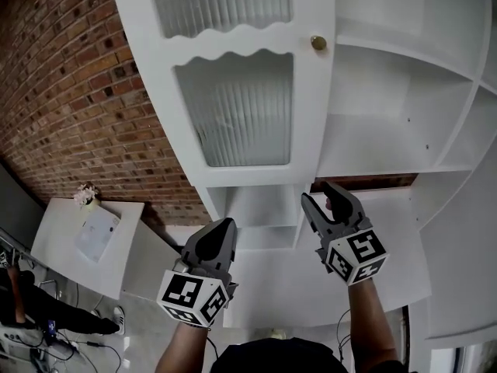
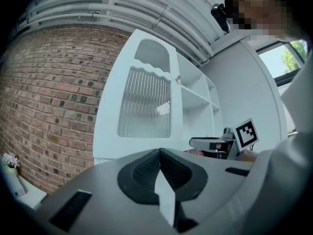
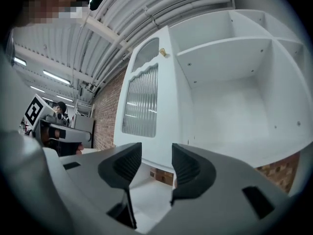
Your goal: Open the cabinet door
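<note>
Cabinet [image 1: 388,107]: white painted board, smooth, with a low satin sheen; its cabinet door [image 1: 311,115] has the same finish, with ribbed translucent panes [image 1: 241,107], probably glass, and a small glossy brass-coloured knob [image 1: 318,43]. Brick wall [image 1: 70,92]: rough, matt, red-brown, with paler mortar. Left gripper [image 1: 225,225] and right gripper [image 1: 318,193]: matt grey plastic bodies, darker finely ribbed pads [image 3: 188,168], marker cubes [image 1: 356,256] in flat black-and-white print.

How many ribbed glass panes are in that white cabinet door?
2. Both are set in the cabinet door: the upper pane near its top, partly cut off by the picture edge, and the larger lower pane directly beneath it.
</note>
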